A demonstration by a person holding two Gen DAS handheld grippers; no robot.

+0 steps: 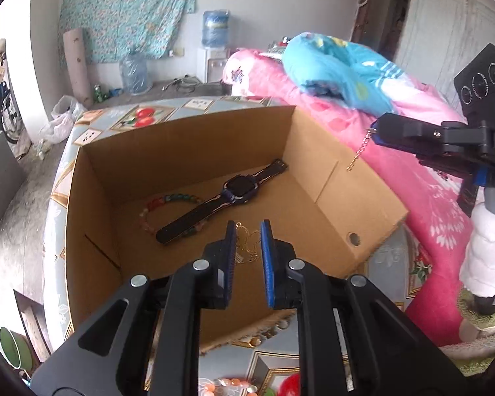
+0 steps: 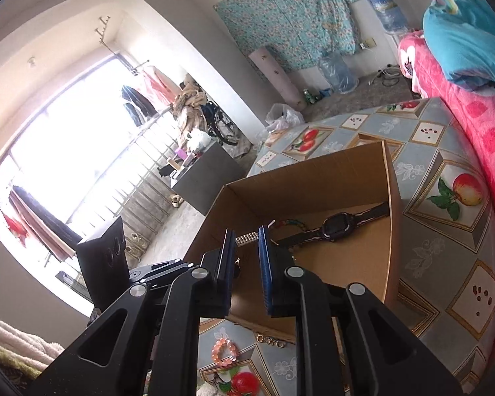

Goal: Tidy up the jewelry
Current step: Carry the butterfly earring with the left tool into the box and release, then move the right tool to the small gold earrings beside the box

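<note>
In the left wrist view my left gripper (image 1: 247, 231) hangs over the open cardboard box (image 1: 313, 151), shut on a thin gold pendant chain (image 1: 249, 247) caught between its blue pads. My right gripper (image 1: 374, 130) is up at the right, above the box's far corner. It is shut on a gold link bracelet whose tail chain (image 1: 356, 155) dangles free. In the right wrist view the link bracelet (image 2: 247, 239) spans the gap of the right gripper (image 2: 246, 234). On the box floor lie a dark wristwatch (image 1: 237, 191) (image 2: 333, 227) and a multicoloured bead bracelet (image 1: 168, 201).
The box stands on a round table with a fruit-print cloth (image 2: 445, 231). On the cloth before the box lie a pink bead bracelet (image 2: 226, 349) and small rings (image 2: 270, 341). A bed with a pink blanket (image 1: 396, 171) adjoins the table on the right. A white-gloved hand (image 1: 485, 257) holds the right gripper.
</note>
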